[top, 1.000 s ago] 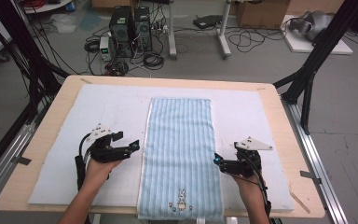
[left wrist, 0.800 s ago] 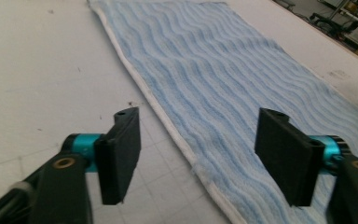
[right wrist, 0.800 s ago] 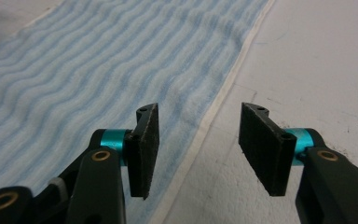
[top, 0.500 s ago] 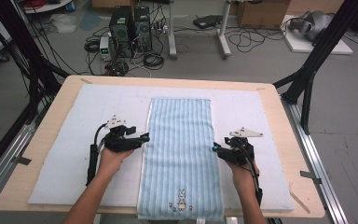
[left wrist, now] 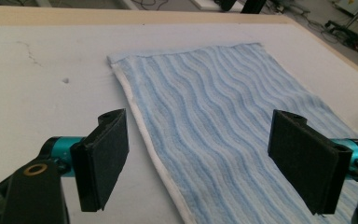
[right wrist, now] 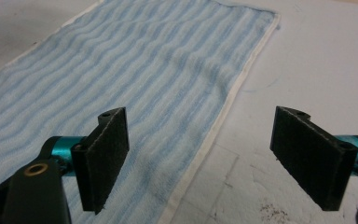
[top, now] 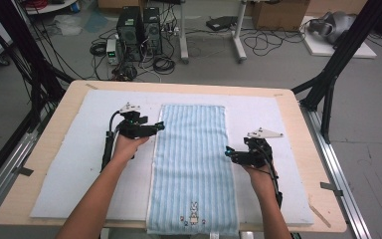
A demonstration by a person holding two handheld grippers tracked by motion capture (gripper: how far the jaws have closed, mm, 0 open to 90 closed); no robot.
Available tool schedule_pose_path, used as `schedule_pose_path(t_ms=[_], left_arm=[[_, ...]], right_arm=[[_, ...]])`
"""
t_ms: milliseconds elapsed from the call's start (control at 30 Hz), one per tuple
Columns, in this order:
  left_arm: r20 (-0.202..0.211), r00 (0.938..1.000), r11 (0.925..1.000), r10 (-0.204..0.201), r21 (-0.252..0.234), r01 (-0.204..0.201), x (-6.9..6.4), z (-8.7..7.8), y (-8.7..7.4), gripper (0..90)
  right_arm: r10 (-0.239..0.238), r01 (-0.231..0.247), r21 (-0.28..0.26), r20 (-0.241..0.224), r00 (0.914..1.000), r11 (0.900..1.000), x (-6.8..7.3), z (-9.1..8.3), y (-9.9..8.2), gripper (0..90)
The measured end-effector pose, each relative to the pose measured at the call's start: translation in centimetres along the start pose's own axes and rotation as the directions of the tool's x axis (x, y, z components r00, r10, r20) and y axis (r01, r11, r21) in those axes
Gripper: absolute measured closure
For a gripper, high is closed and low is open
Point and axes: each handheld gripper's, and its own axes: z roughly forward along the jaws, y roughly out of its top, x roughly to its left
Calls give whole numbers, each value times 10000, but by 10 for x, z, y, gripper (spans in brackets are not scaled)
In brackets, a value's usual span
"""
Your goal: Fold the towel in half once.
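- Towel: pale blue terry with wavy ribbed stripes and a white hem, lying flat and lengthwise down the middle of the tabletop, its near end at the near edge; a small rabbit motif sits at that end.
- Pad: white, slightly fuzzy sheet under the towel, covering most of the tabletop (a few faint marks and specks show on it in the gripper views).
- Tabletop: light wood, rectangular, bare in a narrow border round the pad.
- Left gripper: at the towel's left hem, towards the far edge; its jaws have just been opening and stand wide apart, pads black and foam-like, with the hem running between them but not pressed.
- Right gripper: at the towel's right hem, about midway along; its jaws have just been opening and stand wide apart astride the hem, gripping nothing.
- Surroundings: black frame legs beside the far corners; computer towers and loose cables on the floor beyond the far edge. Nothing lies between either gripper and the towel.
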Motion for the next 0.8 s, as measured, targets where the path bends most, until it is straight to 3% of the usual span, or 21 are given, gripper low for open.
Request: schedule_pose_path(t_ms=[67,133,400,567,700,733,767,800], left_arm=[[-122,9997,9997,224,96,-223,-1,7,2,216],[-573,9981,9993,212,321,-194,0,14,3,224],[-1022,9940,9931,379,1145,-261,-3,48,7,262],[-1316,9889,9803,692,1925,-430,-5,63,-1,318],[-1790,9713,9707,1568,2090,-1182,-12,66,-3,375],[-1807,9645,9646,1924,2155,-1520,-13,65,-3,414],[-1596,9640,9606,2126,2149,-1762,-14,65,-3,442],[-1465,9605,9554,2365,2149,-2024,-16,65,-3,528]], right_arm=[[39,-39,-67,-59,10000,10000,-2,1,0,146],[177,-180,-128,-218,9996,9998,-5,1,0,137],[539,-543,-164,-223,9983,9984,-13,-3,-3,134],[616,-617,-191,-88,9981,9979,-16,-7,-5,134],[644,-644,-135,-33,9979,9978,-19,-4,-6,134],[644,-644,-123,-5,9979,9978,-19,-3,-6,134],[667,-667,-45,49,9978,9978,-20,-1,-6,134],[702,-702,-12,96,9975,9975,-20,1,-6,135]])
